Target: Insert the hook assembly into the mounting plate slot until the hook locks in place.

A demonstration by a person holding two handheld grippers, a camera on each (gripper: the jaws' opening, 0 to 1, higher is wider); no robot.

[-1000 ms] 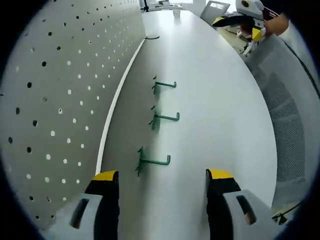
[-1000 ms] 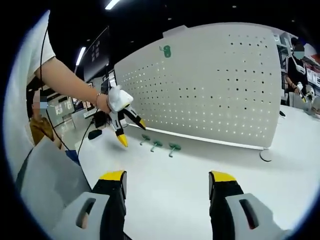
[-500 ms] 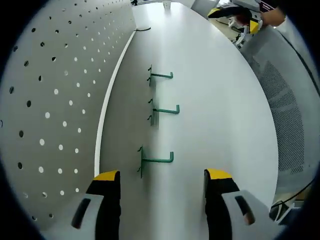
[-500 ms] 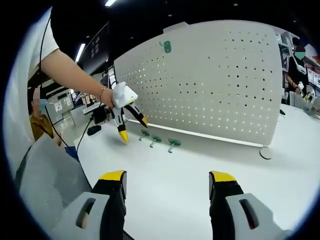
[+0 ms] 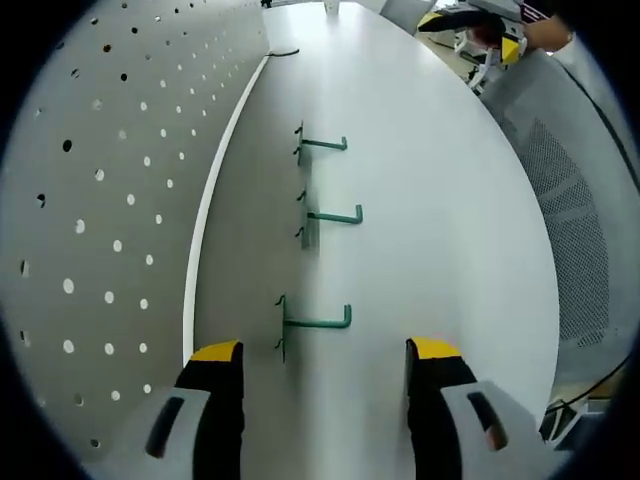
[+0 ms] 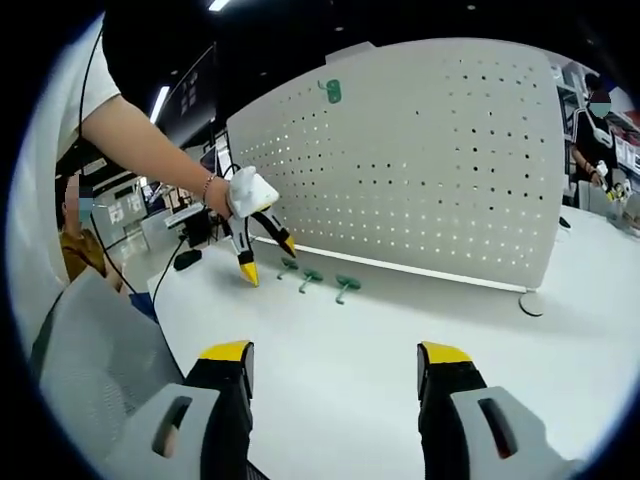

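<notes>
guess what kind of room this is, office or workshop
Probably an open office or lab used for test work: a long white table carries a standing white pegboard and three green hooks, with ceiling strip lights and other desks behind the left gripper.

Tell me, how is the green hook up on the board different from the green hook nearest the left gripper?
The green hook on the pegboard hangs mounted high on the upright white pegboard, far from both grippers. The nearest loose hook lies flat on the white table, just ahead of the left gripper, first of a row of three. Both are green.
</notes>
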